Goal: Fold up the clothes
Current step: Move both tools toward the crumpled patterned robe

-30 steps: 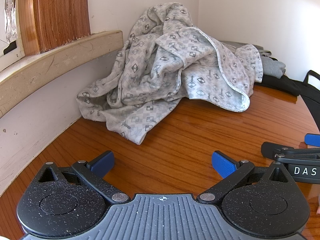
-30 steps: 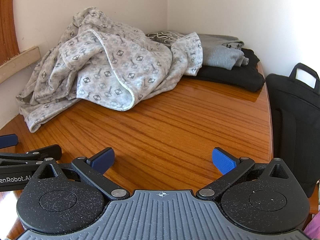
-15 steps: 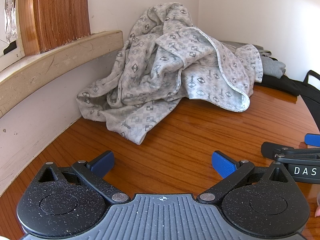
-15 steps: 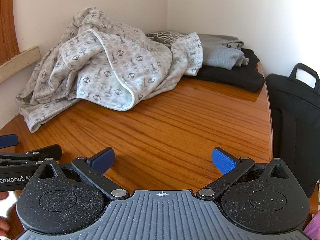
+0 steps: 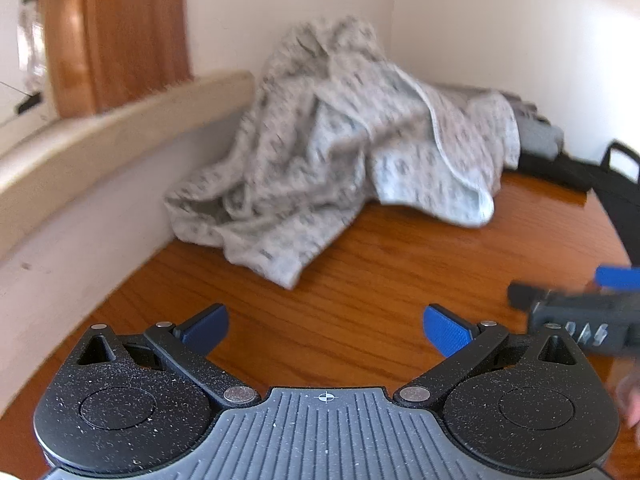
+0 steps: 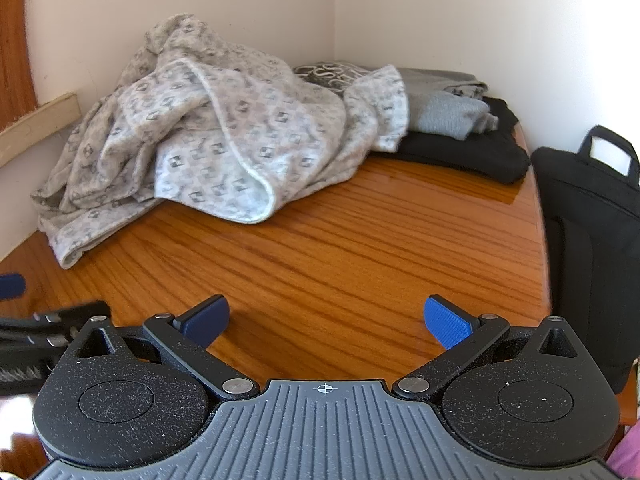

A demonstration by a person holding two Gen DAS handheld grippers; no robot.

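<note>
Patterned garment (image 6: 224,136) crumpled, lying left-right

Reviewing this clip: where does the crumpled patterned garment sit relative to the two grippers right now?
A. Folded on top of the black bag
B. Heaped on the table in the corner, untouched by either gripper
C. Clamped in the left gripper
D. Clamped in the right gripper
B: the patterned garment lies heaped on the wooden table against the corner walls, while the left gripper and right gripper both stand open and empty, short of it.
</note>
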